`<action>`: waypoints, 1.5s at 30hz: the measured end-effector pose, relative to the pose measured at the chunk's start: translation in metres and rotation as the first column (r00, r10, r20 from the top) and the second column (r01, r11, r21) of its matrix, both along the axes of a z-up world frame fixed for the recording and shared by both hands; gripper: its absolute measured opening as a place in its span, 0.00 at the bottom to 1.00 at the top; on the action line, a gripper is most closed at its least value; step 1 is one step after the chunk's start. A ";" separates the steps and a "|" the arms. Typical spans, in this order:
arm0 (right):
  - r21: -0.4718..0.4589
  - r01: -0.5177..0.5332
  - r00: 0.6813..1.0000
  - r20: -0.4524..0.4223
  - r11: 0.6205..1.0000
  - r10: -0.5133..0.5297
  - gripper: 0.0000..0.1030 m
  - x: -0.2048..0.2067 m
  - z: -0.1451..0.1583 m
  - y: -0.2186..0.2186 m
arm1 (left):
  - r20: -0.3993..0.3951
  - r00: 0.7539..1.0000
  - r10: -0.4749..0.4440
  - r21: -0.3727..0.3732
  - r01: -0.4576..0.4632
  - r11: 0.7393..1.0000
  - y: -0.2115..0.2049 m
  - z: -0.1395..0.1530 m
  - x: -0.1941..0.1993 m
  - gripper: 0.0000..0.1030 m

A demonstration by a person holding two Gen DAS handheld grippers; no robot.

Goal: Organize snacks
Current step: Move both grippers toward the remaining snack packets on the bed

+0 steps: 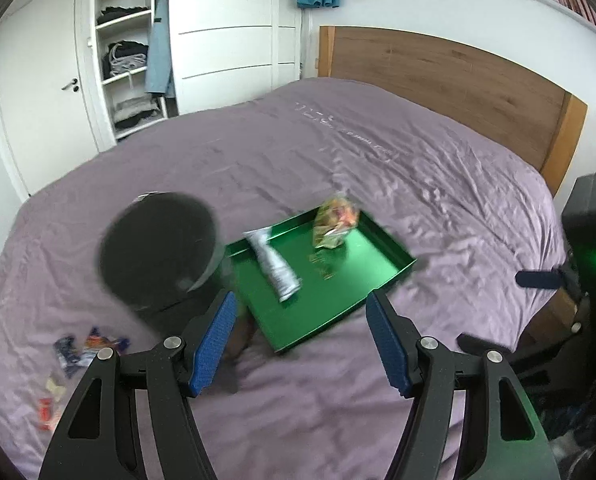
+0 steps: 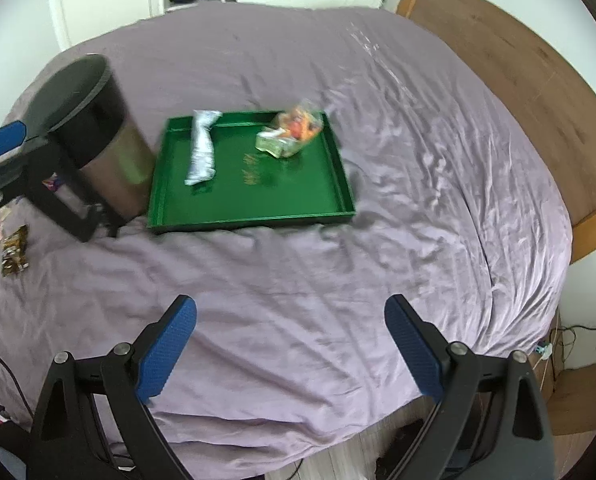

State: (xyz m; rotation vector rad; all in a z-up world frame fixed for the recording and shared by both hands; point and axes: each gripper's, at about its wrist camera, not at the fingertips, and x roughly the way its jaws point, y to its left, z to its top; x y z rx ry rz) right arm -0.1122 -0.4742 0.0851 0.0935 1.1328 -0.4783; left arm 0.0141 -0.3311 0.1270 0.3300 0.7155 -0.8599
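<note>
the small loose snack packets [image 1: 73,354], crinkly foil and plastic wrappers in dark blue, orange, red and cream, lie scattered on the near left of the purple bedsheet [image 1: 338,152], left of the bin and well apart from the tray; in the right wrist view a few gold-brown ones [image 2: 14,250] show at the far left edge. they look very light, soft and slippery, likely to slide or crumple under a pinch, so the best hold is probably across a flat sealed end or the middle of one packet at a time, pressing down a little into the yielding sheet. already in the shallow green metal tray [image 2: 338,168] lie a silver-white foil tube-shaped pack [image 2: 201,148] at its left side and a clear crinkly bag of orange and green sweets [image 2: 293,130] at its far right corner; the bag looks lumpy and would take a grip at its bunched top. a black round lidded bin [image 1: 157,252] with a dull metal side stands just beside the tray's left edge. the left gripper [image 1: 298,320] hangs over the tray's near edge with its blue pads apart and nothing between them. the right gripper [image 2: 289,332] hovers over bare sheet near the bed's edge, also apart and empty.
</note>
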 end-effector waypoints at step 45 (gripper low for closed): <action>0.245 -0.585 0.796 -0.010 0.773 0.606 1.00 0.215 -0.137 0.350 | -0.151 0.972 0.179 0.270 -0.133 0.953 0.329 -0.178 0.160 0.60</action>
